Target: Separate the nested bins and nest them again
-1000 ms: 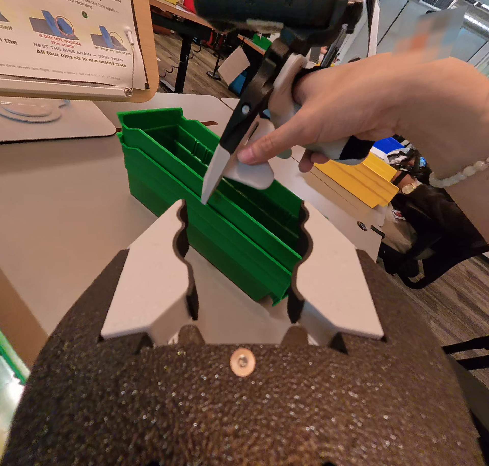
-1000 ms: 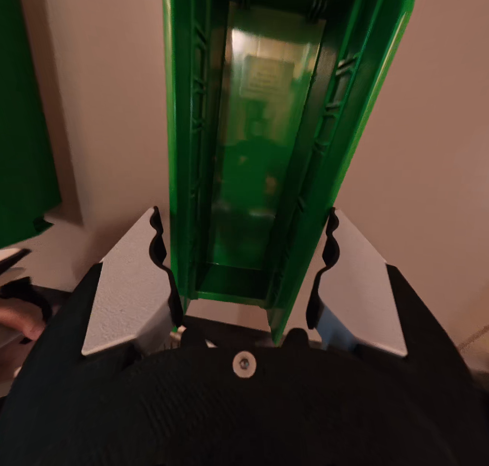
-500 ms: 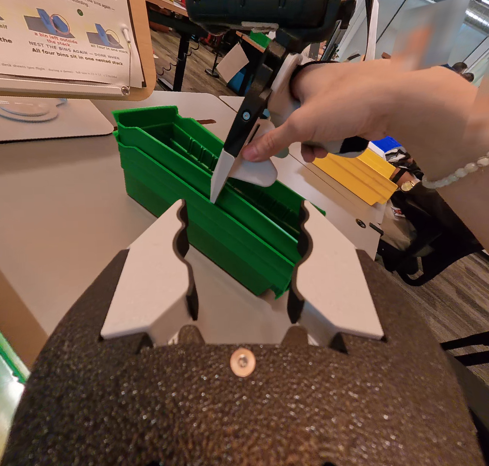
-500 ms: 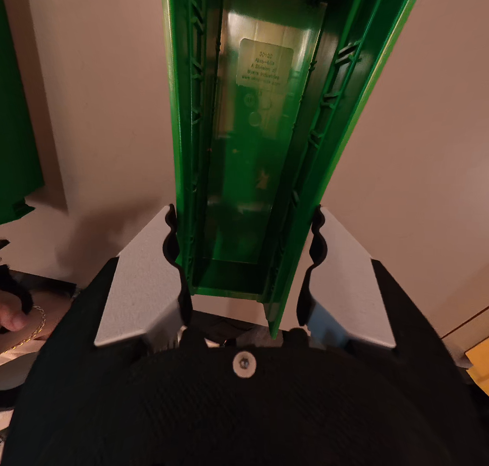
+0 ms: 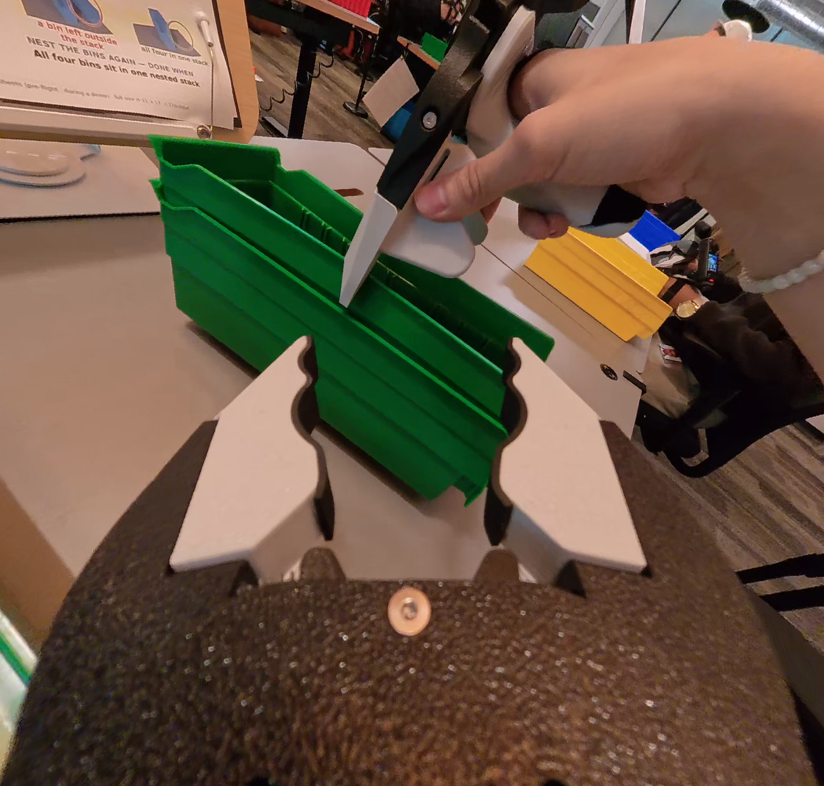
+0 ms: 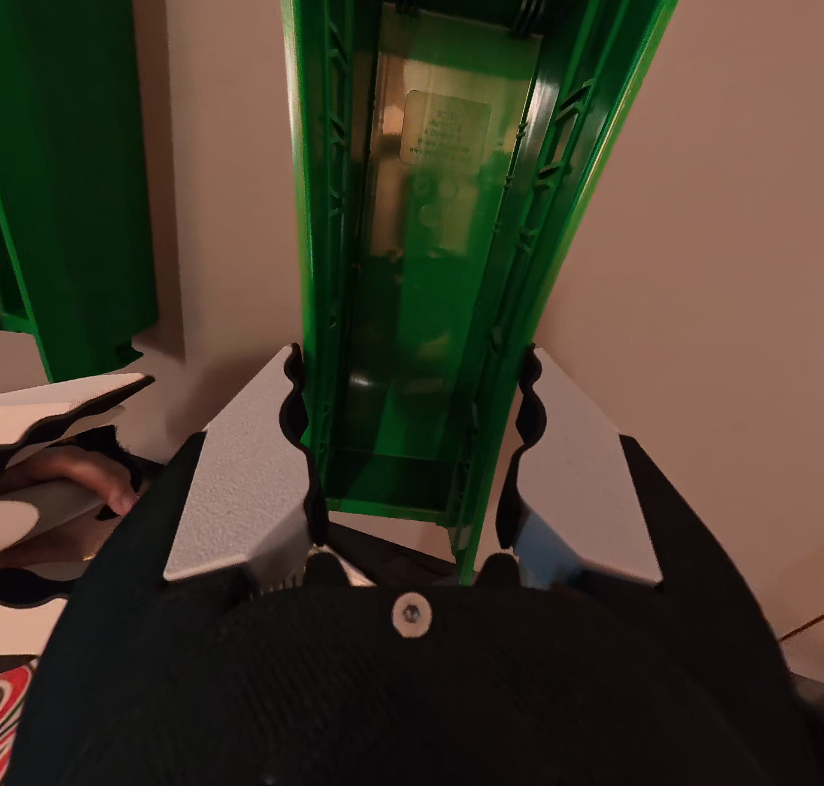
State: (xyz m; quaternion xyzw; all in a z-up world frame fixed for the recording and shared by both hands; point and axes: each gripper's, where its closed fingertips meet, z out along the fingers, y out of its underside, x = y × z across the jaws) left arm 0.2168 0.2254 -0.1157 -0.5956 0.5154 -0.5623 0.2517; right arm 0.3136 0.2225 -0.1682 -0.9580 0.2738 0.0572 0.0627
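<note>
Right gripper (image 6: 412, 443) straddles top green bin (image 6: 446, 229) in the nested stack (image 5: 276, 292) on the table (image 5: 80, 318), jaws wide, not clamped; left gripper (image 5: 408, 443) open, empty; risk: lower bins lifting along, friction-stuck.

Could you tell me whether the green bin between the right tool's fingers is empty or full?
Empty: inside the bin, the right wrist view shows only bare floor and a label.

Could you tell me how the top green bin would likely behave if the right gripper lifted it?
Probably light: the top green bin is empty, thin-walled plastic. Its long walls may flex inward under the right gripper. Glossy plastic could slip, and the long bin may tilt if held off-centre.
</note>
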